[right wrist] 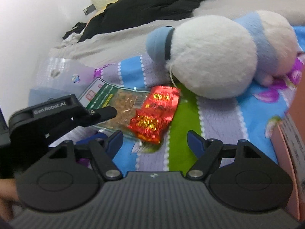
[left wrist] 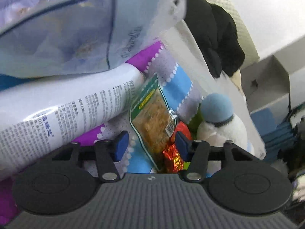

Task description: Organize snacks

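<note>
A clear, green-edged snack packet lies lengthwise between the gaping left gripper; right gripper gapes, empty, farther back.

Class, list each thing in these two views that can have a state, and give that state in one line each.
Left gripper: open, around the green-bordered snack packet.
Right gripper: open, empty.
Green-bordered snack packet: sealed, lying on the blanket.
Red foil snack packet: sealed, crinkled, lying flat.
Plush toy: lying on its side.
</note>
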Action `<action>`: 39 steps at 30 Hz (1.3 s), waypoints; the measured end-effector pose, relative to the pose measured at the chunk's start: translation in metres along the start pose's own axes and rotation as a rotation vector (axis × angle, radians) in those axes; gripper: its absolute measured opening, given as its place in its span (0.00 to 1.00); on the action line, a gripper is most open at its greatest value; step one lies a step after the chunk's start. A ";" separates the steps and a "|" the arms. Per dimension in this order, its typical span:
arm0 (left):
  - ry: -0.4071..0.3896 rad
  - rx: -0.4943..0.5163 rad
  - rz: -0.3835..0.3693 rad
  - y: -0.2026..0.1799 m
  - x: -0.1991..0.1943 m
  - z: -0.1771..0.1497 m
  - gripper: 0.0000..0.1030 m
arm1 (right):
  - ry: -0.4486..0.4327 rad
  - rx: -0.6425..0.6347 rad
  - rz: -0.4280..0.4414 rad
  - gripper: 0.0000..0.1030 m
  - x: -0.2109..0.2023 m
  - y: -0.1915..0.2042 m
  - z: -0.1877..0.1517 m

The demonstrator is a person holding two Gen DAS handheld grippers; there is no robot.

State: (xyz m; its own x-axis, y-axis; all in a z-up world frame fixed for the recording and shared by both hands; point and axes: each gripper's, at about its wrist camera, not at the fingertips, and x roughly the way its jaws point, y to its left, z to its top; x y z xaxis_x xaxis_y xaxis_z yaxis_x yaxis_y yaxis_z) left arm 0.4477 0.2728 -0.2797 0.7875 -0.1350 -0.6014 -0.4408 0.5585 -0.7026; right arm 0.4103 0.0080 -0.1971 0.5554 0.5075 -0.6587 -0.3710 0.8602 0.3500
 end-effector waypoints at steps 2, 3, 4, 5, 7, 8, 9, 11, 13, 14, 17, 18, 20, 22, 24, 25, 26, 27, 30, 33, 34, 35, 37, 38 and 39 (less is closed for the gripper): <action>-0.013 -0.049 -0.016 0.006 0.002 0.003 0.48 | 0.004 -0.001 -0.009 0.74 0.009 0.000 0.003; -0.015 -0.069 -0.023 0.009 0.003 0.005 0.45 | 0.005 0.000 -0.008 0.74 0.013 0.000 0.004; -0.013 -0.092 -0.025 0.013 0.006 0.006 0.43 | 0.001 -0.004 -0.006 0.74 0.016 0.001 0.005; -0.009 -0.107 -0.024 0.015 0.008 0.006 0.37 | -0.001 -0.012 -0.004 0.74 0.019 0.002 0.006; -0.002 -0.111 -0.020 0.017 0.012 0.007 0.26 | 0.001 -0.018 -0.001 0.73 0.025 0.004 0.006; -0.007 -0.103 -0.025 0.017 0.012 0.006 0.23 | 0.000 -0.013 -0.003 0.66 0.027 0.004 0.006; -0.016 -0.089 -0.030 0.016 0.011 0.005 0.20 | 0.000 -0.011 -0.008 0.54 0.029 0.005 0.005; -0.025 -0.070 -0.037 0.013 0.011 0.002 0.18 | -0.004 -0.021 -0.026 0.50 0.030 0.006 0.004; -0.025 -0.052 -0.046 0.010 0.009 0.000 0.16 | -0.007 -0.022 -0.030 0.37 0.027 0.006 0.004; -0.025 -0.043 -0.046 0.008 0.006 -0.001 0.15 | -0.005 -0.022 -0.036 0.35 0.026 0.006 0.003; -0.022 -0.024 -0.040 0.002 -0.001 -0.007 0.13 | 0.002 -0.056 -0.036 0.34 0.019 0.008 0.001; -0.021 -0.020 -0.041 0.000 -0.005 -0.009 0.12 | 0.005 -0.061 -0.037 0.34 0.017 0.007 0.002; -0.017 -0.004 -0.035 -0.005 -0.013 -0.013 0.11 | 0.011 -0.060 -0.035 0.34 0.011 0.004 0.000; -0.009 0.013 -0.028 -0.009 -0.023 -0.017 0.11 | 0.016 -0.072 -0.040 0.34 0.002 0.003 -0.002; 0.005 0.023 -0.024 -0.011 -0.033 -0.024 0.10 | 0.027 -0.089 -0.040 0.34 -0.008 0.002 -0.008; 0.015 0.032 -0.023 -0.012 -0.039 -0.028 0.10 | 0.034 -0.103 -0.041 0.34 -0.014 0.002 -0.012; 0.025 0.039 -0.018 -0.011 -0.045 -0.031 0.10 | 0.040 -0.117 -0.046 0.34 -0.020 0.003 -0.016; 0.031 0.037 -0.014 -0.010 -0.049 -0.035 0.10 | 0.045 -0.127 -0.048 0.34 -0.025 0.003 -0.019; 0.040 0.033 -0.021 -0.007 -0.066 -0.045 0.10 | 0.064 -0.154 -0.052 0.34 -0.042 0.003 -0.033; 0.057 0.041 -0.022 -0.003 -0.081 -0.054 0.10 | 0.087 -0.157 -0.060 0.34 -0.058 0.000 -0.047; 0.058 0.052 -0.025 -0.003 -0.085 -0.057 0.10 | 0.092 -0.157 -0.064 0.34 -0.063 -0.001 -0.052; 0.057 0.062 -0.027 -0.002 -0.089 -0.059 0.10 | 0.094 -0.161 -0.070 0.34 -0.069 -0.003 -0.057; 0.060 0.088 -0.035 0.002 -0.100 -0.067 0.10 | 0.088 -0.179 -0.080 0.34 -0.077 -0.003 -0.067; 0.067 0.089 -0.039 0.003 -0.101 -0.071 0.10 | 0.087 -0.186 -0.085 0.34 -0.080 -0.002 -0.071; 0.076 0.084 -0.050 0.006 -0.105 -0.075 0.10 | 0.084 -0.188 -0.083 0.34 -0.085 -0.003 -0.077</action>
State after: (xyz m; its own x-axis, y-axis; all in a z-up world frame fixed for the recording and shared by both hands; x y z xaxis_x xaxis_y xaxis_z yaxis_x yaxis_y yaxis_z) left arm 0.3300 0.2286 -0.2488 0.7710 -0.2244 -0.5960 -0.3621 0.6154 -0.7001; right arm 0.3071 -0.0415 -0.1929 0.5287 0.4230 -0.7359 -0.4632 0.8703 0.1675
